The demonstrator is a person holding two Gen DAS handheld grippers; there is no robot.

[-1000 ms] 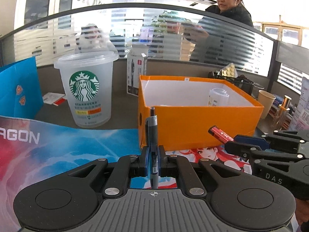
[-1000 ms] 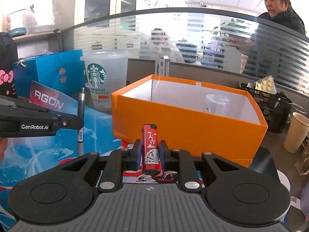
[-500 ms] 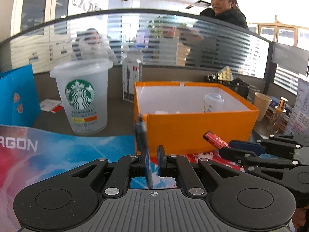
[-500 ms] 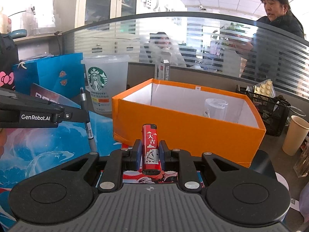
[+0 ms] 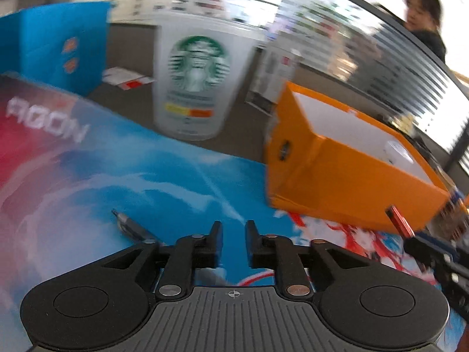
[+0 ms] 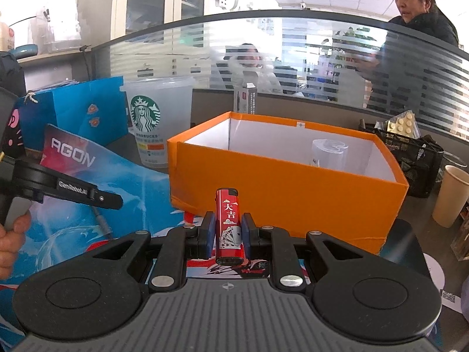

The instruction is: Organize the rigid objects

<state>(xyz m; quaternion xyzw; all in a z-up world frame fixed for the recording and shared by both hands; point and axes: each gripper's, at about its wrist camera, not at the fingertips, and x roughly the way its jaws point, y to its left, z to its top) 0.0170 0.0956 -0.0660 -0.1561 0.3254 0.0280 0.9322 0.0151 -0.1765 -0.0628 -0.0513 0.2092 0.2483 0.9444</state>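
Observation:
My left gripper (image 5: 233,228) is open and empty, tilted over the blue mat (image 5: 152,182). A grey pen (image 5: 132,228) lies on the mat just left of its left finger; it also shows in the right wrist view (image 6: 101,223). My right gripper (image 6: 227,226) is shut on a red lighter (image 6: 229,226), held upright in front of the orange box (image 6: 281,199). The lighter's tip shows in the left wrist view (image 5: 400,221). The orange box (image 5: 346,170) is open, with a clear plastic container (image 6: 328,155) inside.
A Starbucks cup (image 5: 196,79) stands behind the mat, left of the box. A blue paper bag (image 5: 52,47) is at the far left. A black basket (image 6: 410,158) and a paper cup (image 6: 453,196) stand right of the box. A glass partition runs behind.
My left gripper opened and let go of the pen, which now lies on the mat. The left gripper swung left and tilted. The right gripper kept the lighter and barely moved.

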